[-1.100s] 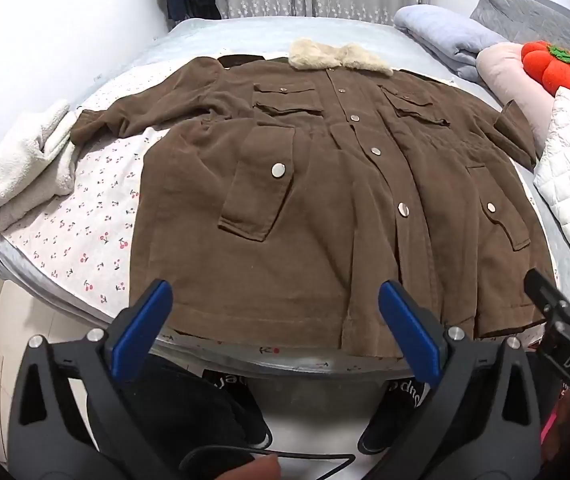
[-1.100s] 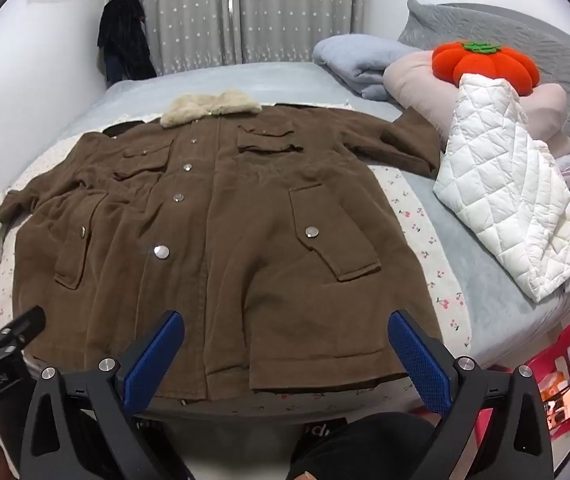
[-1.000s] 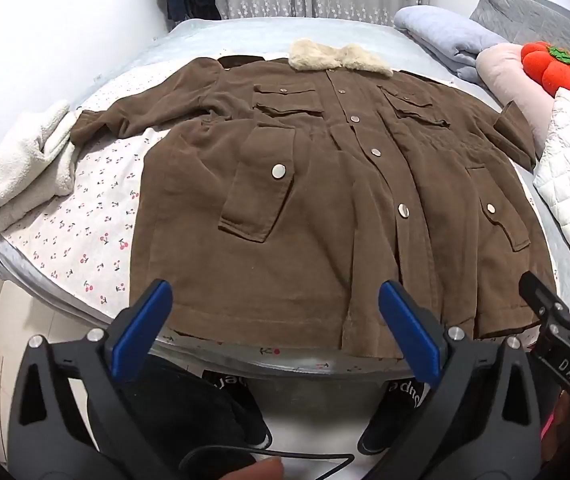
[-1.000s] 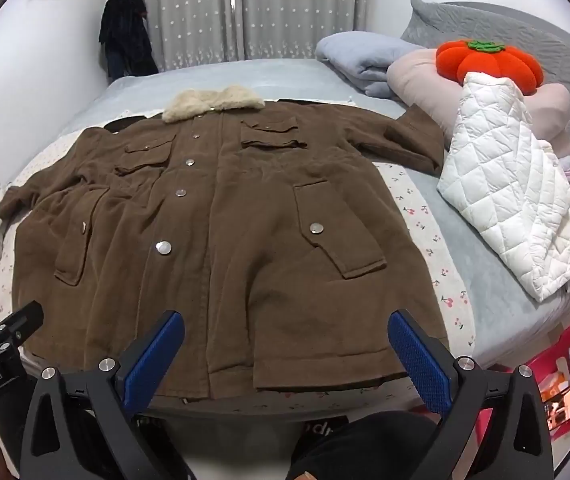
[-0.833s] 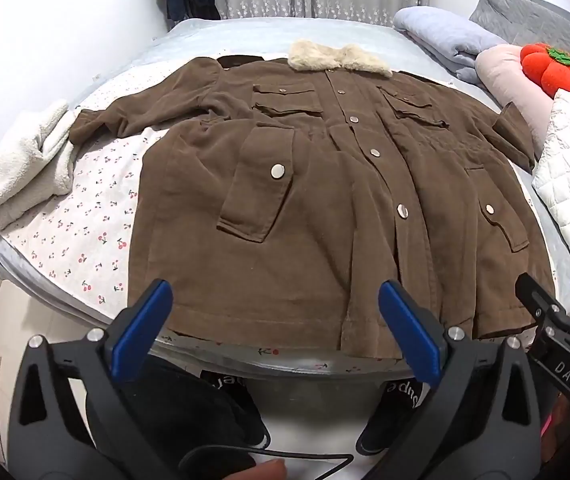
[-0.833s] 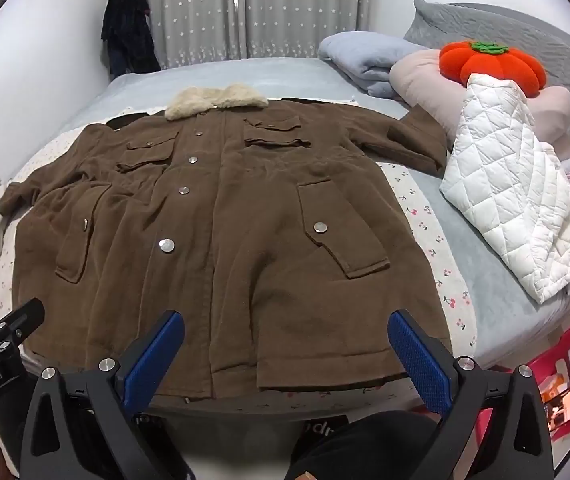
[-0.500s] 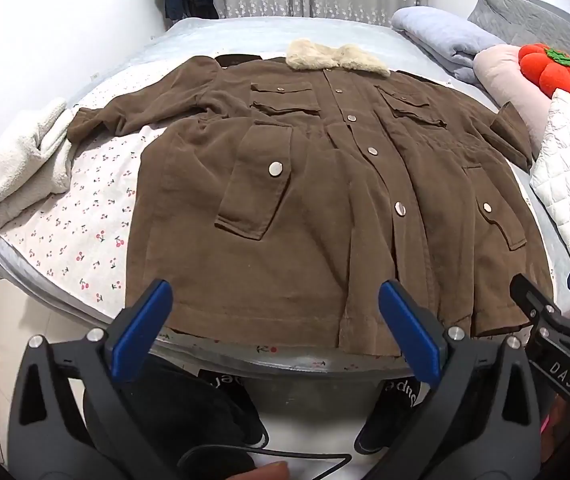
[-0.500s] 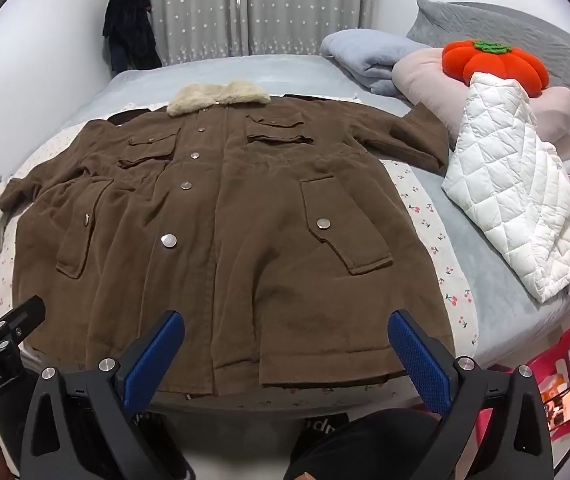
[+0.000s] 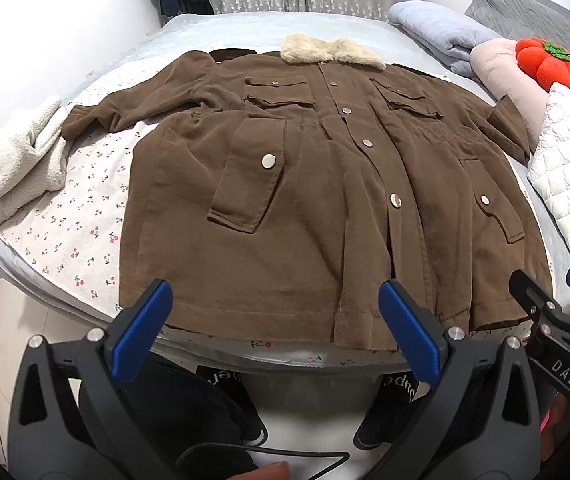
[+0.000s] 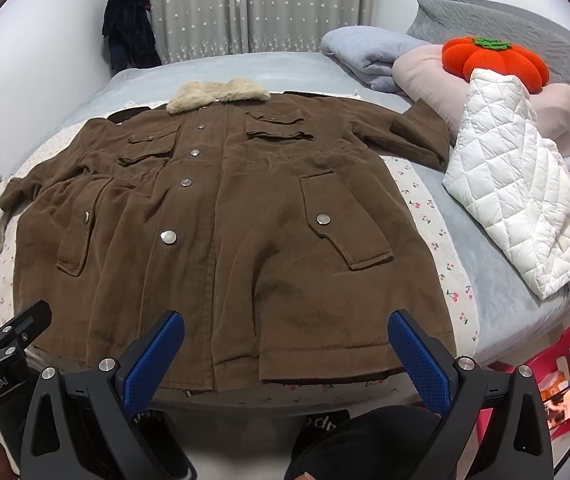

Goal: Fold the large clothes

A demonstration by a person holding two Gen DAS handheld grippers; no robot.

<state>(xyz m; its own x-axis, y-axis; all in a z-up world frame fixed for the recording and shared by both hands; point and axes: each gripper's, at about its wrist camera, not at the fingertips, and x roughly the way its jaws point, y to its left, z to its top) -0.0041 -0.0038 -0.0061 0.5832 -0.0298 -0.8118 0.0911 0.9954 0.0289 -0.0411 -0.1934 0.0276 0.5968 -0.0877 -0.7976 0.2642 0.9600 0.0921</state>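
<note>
Nearest to me, the left gripper [image 9: 275,320] and the right gripper [image 10: 287,354] hang side by side just short of the bed's foot, jaws of both released and grasping nothing. Their housings read "DAS" on the right gripper seen from the left view and "GenRobot.AI" on the left gripper seen from the right; below the bed edge, slippers show partial lettering I can't make out. Just beyond lies the brown coat [image 9: 305,200], spread flat and buttoned on the bed [image 10: 293,68], hem toward the grippers, sleeves out to either side, fur collar [image 10: 219,94] farthest. Folding looks not yet begun; I'd judge the next move calls for reaching out to a sleeve or side edge and bringing it across the body.
</note>
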